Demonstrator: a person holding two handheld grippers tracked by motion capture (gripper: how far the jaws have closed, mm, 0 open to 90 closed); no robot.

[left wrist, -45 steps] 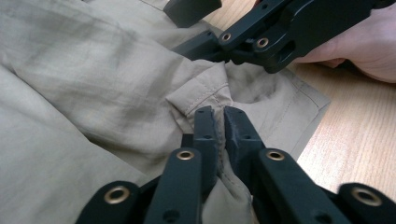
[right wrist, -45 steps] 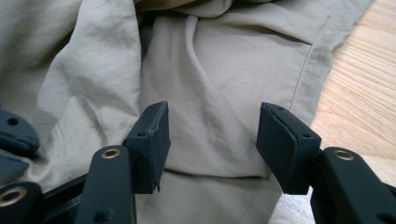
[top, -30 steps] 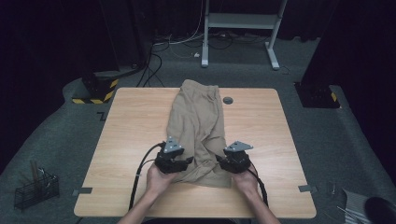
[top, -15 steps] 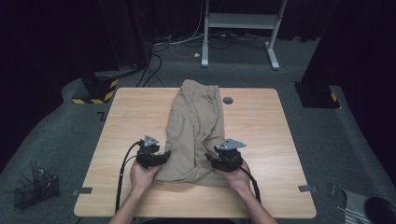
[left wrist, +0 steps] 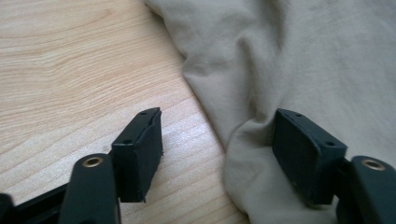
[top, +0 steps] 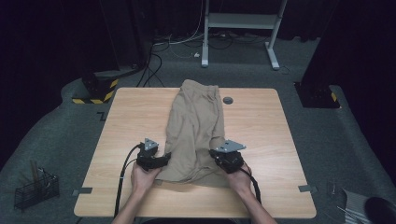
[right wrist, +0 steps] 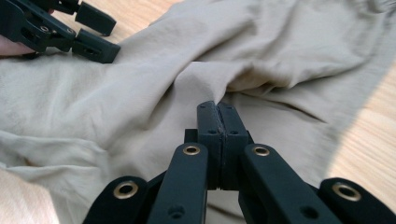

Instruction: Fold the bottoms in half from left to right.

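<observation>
Khaki trousers flat on wooden table; left gripper spread, just opening, at hem's 9 o'clock; right gripper pressed together, pinching fabric fold at 3.

No readable text

No word, brand, label or number can be read anywhere — not on the wooden surface, the beige cloth or the black tools. The one sign-like marking is the yellow-and-black hazard striping on a base standing on the floor at the surface's far left corner — stripes alone, no lettering.
</observation>
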